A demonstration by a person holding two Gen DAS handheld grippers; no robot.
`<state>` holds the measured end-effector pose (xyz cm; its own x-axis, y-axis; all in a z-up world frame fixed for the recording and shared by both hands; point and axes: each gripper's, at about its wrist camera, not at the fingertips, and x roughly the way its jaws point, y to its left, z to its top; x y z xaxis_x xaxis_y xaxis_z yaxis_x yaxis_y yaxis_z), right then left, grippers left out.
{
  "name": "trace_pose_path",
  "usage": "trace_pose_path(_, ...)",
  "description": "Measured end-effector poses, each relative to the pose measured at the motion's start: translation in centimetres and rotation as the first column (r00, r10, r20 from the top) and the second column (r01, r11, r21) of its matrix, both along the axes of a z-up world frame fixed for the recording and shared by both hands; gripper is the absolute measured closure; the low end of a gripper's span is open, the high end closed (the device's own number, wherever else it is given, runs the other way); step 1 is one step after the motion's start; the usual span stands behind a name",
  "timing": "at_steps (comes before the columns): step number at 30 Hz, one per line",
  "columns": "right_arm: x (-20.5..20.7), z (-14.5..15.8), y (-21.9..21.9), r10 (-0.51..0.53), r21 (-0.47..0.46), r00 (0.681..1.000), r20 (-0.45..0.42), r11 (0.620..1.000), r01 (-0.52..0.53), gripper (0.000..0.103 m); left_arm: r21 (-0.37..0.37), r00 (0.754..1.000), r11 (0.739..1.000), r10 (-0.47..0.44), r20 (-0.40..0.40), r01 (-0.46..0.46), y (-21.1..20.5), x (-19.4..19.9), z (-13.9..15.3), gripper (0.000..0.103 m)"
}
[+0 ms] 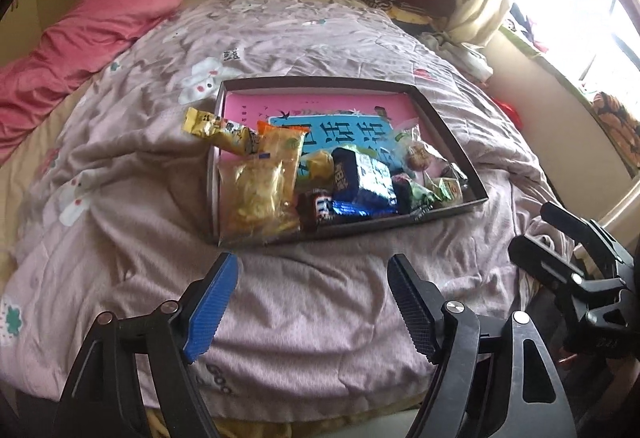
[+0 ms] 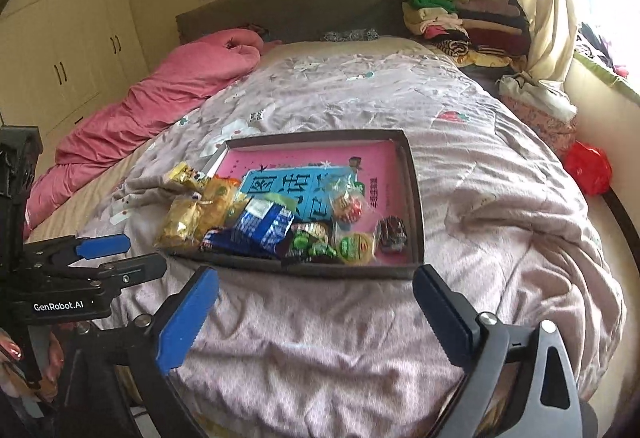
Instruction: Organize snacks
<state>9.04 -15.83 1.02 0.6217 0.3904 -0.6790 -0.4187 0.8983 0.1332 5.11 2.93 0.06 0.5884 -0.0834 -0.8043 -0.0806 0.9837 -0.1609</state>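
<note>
Where the bed (image 1: 304,302) carries the work, its wrinkled mauve quilt is seen to serve in place of a worktop, and a shallow dark-rimmed box (image 1: 452,133) has been laid flat on it so that loose packets are contained. At the left edge of that box a yellow packet (image 1: 216,129) is noted lying across the rim, half out (the one item not properly housed). Beside it a clear bag of yellow crisps (image 1: 260,193) is propped against the left wall. Towards the middle a blue wrapped bar (image 1: 364,177) is piled on darker wrappers, and further right a round sweet in clear wrap (image 2: 350,207) and a small dark-red packet (image 2: 392,234) are set singly on the pink floor. All are crowded at the near end; the far half is bare, which suggests that sorting is unfinished.

The left hand-held gripper (image 1: 312,302) is held short of the box, jaws spread, nothing between them. The right hand-held gripper (image 2: 316,310) is likewise held back over the quilt, spread wider and empty. Both are judged free for a fresh pick.
</note>
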Motion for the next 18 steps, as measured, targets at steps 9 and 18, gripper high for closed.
trace_pose_path(9,-2.2,0.2,-0.4,-0.004,-0.012,1.000,0.025,1.000,0.004,0.002,0.002,1.000,1.000,-0.016,-0.014,0.016,-1.2,-1.7,-0.3,0.025)
trace_pose_path(18,-2.8,0.1,-0.9,-0.024,-0.009,1.000,0.019,1.000,0.024,0.001,0.002,1.000,1.000,-0.001,-0.004,0.001,-1.1,-2.4,-0.2,0.025)
